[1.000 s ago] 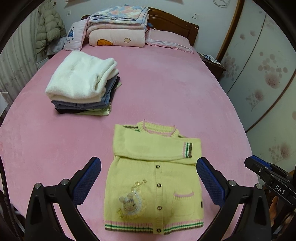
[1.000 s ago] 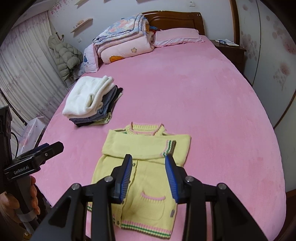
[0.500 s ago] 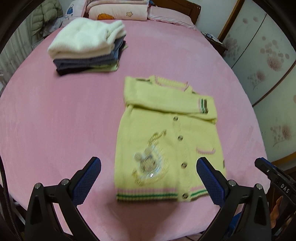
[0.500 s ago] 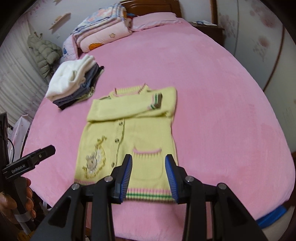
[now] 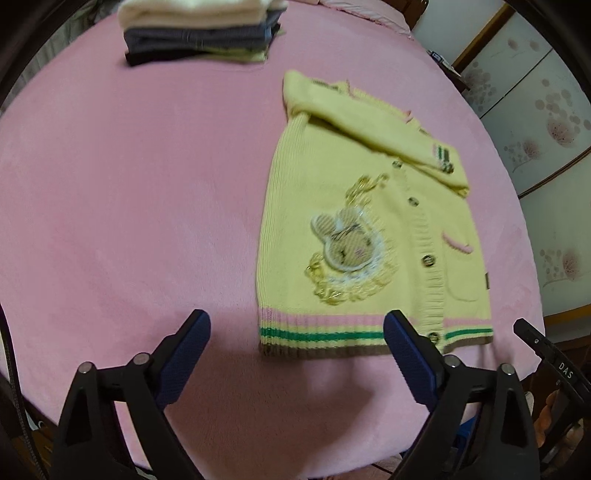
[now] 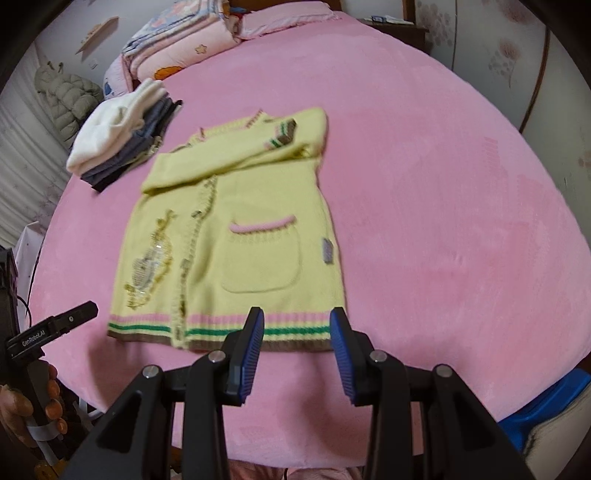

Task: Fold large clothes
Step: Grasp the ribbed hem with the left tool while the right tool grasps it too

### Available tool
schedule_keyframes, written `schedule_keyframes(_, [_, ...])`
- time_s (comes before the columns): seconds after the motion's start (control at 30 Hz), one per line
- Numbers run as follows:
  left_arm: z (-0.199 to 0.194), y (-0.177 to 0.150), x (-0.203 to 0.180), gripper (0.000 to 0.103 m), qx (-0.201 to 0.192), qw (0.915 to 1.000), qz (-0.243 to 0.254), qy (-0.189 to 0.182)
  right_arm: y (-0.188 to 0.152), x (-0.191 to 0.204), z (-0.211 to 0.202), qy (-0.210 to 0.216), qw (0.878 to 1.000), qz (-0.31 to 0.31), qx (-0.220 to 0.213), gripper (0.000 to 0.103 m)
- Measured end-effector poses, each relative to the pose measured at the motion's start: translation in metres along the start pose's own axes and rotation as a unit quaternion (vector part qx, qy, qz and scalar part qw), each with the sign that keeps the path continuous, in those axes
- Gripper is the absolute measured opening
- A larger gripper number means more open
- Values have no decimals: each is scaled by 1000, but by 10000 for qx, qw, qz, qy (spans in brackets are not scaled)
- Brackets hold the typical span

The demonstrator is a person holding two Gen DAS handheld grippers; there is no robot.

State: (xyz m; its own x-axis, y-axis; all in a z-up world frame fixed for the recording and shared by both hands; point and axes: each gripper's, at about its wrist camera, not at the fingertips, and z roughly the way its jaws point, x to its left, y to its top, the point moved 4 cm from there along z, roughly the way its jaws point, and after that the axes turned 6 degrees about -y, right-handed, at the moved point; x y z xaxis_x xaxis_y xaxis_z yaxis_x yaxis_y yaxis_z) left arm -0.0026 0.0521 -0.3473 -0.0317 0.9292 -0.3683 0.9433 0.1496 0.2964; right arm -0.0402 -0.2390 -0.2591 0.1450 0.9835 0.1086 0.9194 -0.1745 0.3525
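Note:
A yellow knitted cardigan (image 5: 295,221) (image 6: 258,206) lies flat on the pink bed (image 5: 129,184) (image 6: 443,184), with its sleeves folded across the chest, a rabbit patch on one side and a pocket on the other. My left gripper (image 5: 295,325) hangs just above the striped hem's left corner. Its jaws are wide and closing, and the pads press on nothing. Above the hem's right part, my right gripper (image 6: 297,317) stands partly open with nothing held.
A stack of folded clothes (image 5: 199,33) (image 6: 122,140) topped by a white fleece sits beyond the cardigan to the left. Folded bedding (image 6: 177,40) lies at the headboard. A hand (image 6: 22,406) holds the left gripper's handle. Wardrobe doors (image 5: 546,110) stand right of the bed.
Both grippers have come down and in toward the cardigan's near hem, which now looks much larger. The left jaws have narrowed a little. The right jaws keep the same gap.

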Motion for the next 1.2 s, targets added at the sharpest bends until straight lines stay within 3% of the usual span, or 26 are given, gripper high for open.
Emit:
schedule_keyframes(0.23, [37, -9, 20, 92, 46, 9993, -274, -239, -6, -17, 35, 27, 9999, 85, 128, 37])
schedule_keyframes(0.47, [48, -15, 21, 88, 35, 9997, -38, -218, -17, -25, 57, -16, 9996, 123, 236, 37])
schedule_keyframes(0.57, [50, -15, 18, 57, 55, 9998, -18, -200, -19, -20, 59, 67, 9997, 86, 200, 38])
schedule_keyframes(0.6, [51, -15, 16, 37, 123, 9996, -24, -271, -20, -17, 59, 148, 9997, 43, 195, 36])
schedule_keyframes(0.63, [52, -14, 13, 25, 158, 9993, -48, -349, -21, -13, 60, 186, 9996, -35, 199, 32])
schedule_keyframes(0.67, [54, -14, 10, 11, 239, 9987, -69, -452, -23, -8, 60, 291, 9992, -152, 227, 17])
schedule_keyframes(0.77, [55, -10, -3, 10, 299, 9990, 47, -323, -23, 2, 60, 357, 9984, -327, 291, 12])
schedule_keyframes(0.87, [50, -6, -8, 9, 280, 9986, -115, -441, -19, 5, 55, 399, 9981, -363, 303, 11])
schedule_keyframes(1.2, [-18, 41, -16, 9, -137, 9862, -954, -1347, 34, 0, -8, 1218, 9925, 58, 9, 10])
